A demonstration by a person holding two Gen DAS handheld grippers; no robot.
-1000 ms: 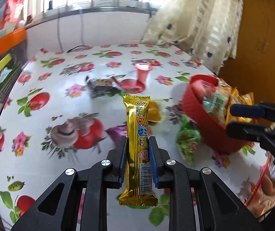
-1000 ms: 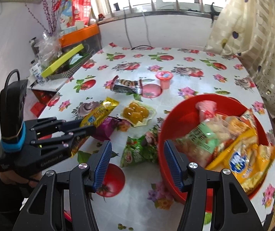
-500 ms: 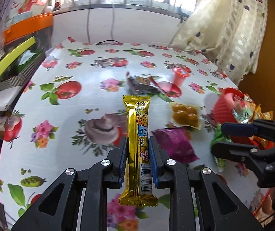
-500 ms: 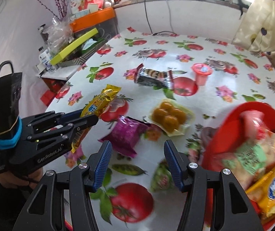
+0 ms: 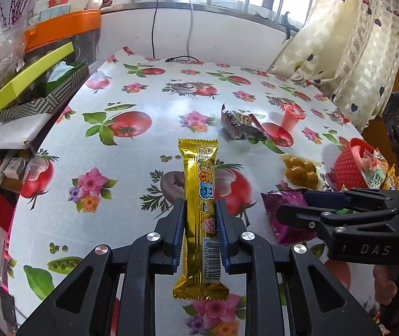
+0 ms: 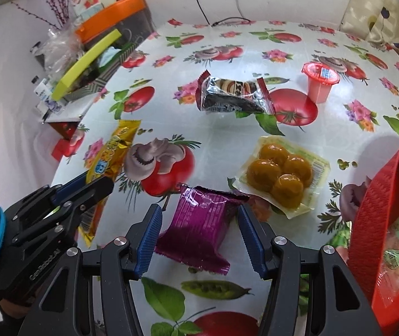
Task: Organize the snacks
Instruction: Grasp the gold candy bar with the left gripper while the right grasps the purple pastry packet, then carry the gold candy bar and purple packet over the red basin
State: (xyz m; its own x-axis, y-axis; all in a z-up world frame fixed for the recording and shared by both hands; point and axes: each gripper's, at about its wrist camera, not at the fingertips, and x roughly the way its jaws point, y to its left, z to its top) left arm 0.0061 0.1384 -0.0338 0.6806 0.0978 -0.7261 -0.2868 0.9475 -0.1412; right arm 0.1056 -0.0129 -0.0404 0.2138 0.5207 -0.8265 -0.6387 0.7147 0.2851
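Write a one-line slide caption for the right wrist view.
Open right gripper straddles a purple snack packet on the floral tablecloth, beside the red basket.

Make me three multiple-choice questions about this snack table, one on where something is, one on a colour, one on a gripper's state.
1. Where is the purple foil snack packet?
A. in the red basket
B. on the tablecloth between the right gripper's open fingers
C. on the window sill

2. What colour is the lid of the small jelly cup?
A. red
B. green
C. blue

3. How is the left gripper?
A. open and empty
B. out of view
C. shut on the long gold foil snack bar

Answers: 1 B, the right gripper straddles it without touching; 2 A, the lid is red; 3 C, both pads press the bar.
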